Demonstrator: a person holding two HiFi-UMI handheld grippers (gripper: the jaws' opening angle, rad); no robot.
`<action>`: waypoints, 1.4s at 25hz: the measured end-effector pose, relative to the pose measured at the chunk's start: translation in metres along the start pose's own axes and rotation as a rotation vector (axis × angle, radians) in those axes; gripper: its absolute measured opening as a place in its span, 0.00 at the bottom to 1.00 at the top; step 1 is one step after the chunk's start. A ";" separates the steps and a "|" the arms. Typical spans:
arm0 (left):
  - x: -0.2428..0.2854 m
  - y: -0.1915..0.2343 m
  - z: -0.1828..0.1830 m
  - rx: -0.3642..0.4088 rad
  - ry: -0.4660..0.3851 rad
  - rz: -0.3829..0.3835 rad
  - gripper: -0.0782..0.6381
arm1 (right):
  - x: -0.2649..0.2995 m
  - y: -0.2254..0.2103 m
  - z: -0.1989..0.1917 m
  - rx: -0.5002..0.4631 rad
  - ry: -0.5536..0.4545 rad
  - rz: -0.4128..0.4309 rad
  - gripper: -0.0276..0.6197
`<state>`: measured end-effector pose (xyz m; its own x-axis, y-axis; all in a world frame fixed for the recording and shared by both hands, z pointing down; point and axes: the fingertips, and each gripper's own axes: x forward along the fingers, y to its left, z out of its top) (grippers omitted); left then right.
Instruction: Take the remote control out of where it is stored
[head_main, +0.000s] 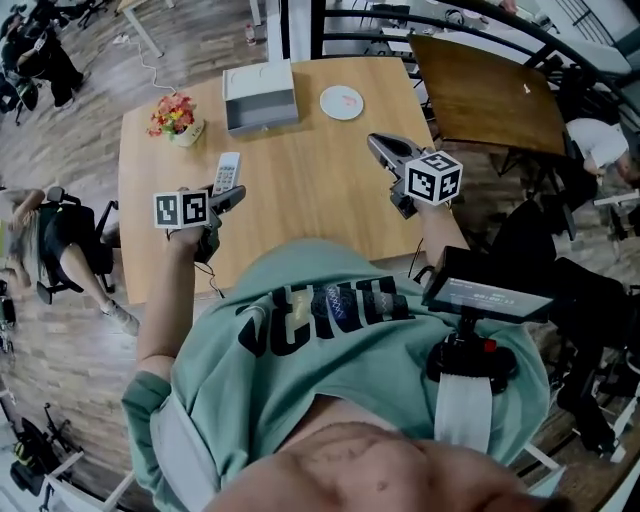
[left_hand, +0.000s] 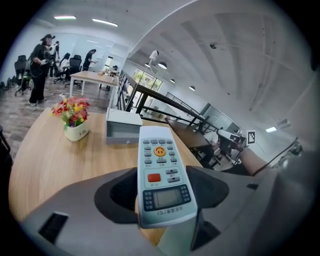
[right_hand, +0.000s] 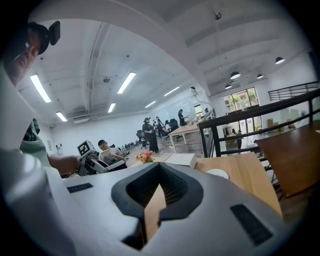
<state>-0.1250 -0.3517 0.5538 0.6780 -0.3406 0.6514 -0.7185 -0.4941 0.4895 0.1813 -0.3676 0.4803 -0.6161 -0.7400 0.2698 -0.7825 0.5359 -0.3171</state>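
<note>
Now remote (left_hand: 161, 165) lengthwise in L gripper (left_hand: 162, 189), tip toward drawer (left_hand: 122, 131).

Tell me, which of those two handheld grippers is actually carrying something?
The left gripper: its jaws clamp the white remote control. The right gripper has its jaws closed on nothing.

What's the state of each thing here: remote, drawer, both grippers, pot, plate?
remote control: out of the drawer, clamped by its near end, held over the table.
left gripper: shut on the remote control.
right gripper: shut, empty.
drawer: pulled open, nothing visible inside.
flower pot: upright.
plate: flat on the table.
</note>
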 end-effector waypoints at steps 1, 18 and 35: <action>0.005 -0.003 0.007 0.024 0.012 -0.012 0.53 | -0.007 -0.005 0.001 0.008 -0.010 -0.027 0.05; 0.040 0.030 0.064 0.318 0.189 -0.244 0.53 | -0.032 0.043 -0.012 0.061 -0.032 -0.364 0.05; 0.190 -0.085 0.080 0.324 0.235 -0.200 0.53 | -0.087 -0.108 -0.036 0.130 -0.071 -0.258 0.05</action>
<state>0.0773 -0.4390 0.5898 0.7179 -0.0403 0.6950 -0.4658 -0.7698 0.4365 0.3166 -0.3463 0.5233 -0.3874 -0.8738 0.2939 -0.8912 0.2734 -0.3618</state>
